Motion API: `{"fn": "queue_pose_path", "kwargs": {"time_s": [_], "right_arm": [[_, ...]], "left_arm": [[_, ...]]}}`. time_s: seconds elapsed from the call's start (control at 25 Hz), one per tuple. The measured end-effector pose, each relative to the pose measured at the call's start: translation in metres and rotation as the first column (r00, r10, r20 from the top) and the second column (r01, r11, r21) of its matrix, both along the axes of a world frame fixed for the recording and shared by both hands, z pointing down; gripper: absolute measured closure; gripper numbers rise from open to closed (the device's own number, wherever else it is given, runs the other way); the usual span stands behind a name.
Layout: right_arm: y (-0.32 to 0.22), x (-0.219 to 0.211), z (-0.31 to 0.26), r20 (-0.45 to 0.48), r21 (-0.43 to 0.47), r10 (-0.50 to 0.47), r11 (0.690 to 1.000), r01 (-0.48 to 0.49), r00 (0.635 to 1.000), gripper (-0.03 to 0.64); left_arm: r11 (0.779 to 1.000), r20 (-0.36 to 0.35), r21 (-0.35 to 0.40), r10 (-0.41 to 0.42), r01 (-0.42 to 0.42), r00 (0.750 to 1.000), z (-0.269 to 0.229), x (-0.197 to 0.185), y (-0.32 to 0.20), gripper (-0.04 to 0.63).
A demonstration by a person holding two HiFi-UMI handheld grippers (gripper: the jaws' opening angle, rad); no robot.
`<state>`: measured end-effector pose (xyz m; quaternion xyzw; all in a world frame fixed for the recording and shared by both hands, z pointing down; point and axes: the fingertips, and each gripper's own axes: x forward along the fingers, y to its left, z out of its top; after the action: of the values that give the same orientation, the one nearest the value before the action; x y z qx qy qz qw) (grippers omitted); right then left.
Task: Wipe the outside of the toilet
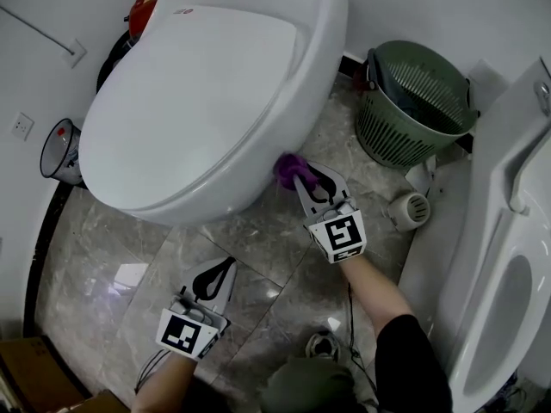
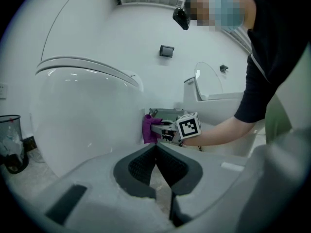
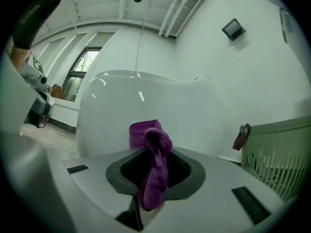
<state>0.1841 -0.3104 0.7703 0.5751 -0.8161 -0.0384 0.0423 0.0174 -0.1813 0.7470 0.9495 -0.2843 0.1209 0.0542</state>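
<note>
The right gripper is clamped on a purple cloth, with the wad bunched past the jaw tips and a tail hanging between them. The cloth presses against the toilet, low on the bowl's curved side nearest the basket. The left gripper has its jaws together on nothing and hangs low over the floor in front of the toilet, apart from it. The step in hand looks like the wipe of the bowl's outer wall, with much of the shell probably not yet covered. The next move calls for dragging the cloth along the curve with steady pressure, turning the gripper to follow the bulge so the cloth, not the jaws, meets the porcelain.
</note>
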Motion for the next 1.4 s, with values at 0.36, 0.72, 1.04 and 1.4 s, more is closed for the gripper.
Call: {"fn": "queue_pose_path", "kwargs": {"time_s": [0.36,0.72,1.04,1.4], "right_arm": [[-0.055,0.078,-0.004,-0.013,0.007,0.108,0.994,-0.108,0.994,0.547],[-0.114,0.157,-0.002,0.072,-0.113,0.377,0.923,-0.368,0.924,0.552],[-0.101,0.156,-0.003,0.082,-0.124,0.412,0.908,-0.400,0.908,0.552],[-0.021,0.094,-0.004,0.181,-0.061,0.268,0.963,-0.261,0.946,0.552]], "left_arm": [[1.000,-0.014,-0.029,0.005,-0.005,1.000,0.004,0.016,0.006,0.589],[0.998,-0.002,-0.071,-0.002,0.002,1.000,0.011,0.013,0.012,0.589],[0.998,-0.011,-0.055,0.025,-0.026,1.000,0.009,0.013,0.013,0.588],[0.998,-0.028,-0.016,0.054,-0.054,0.998,0.005,0.010,0.005,0.588]]}}
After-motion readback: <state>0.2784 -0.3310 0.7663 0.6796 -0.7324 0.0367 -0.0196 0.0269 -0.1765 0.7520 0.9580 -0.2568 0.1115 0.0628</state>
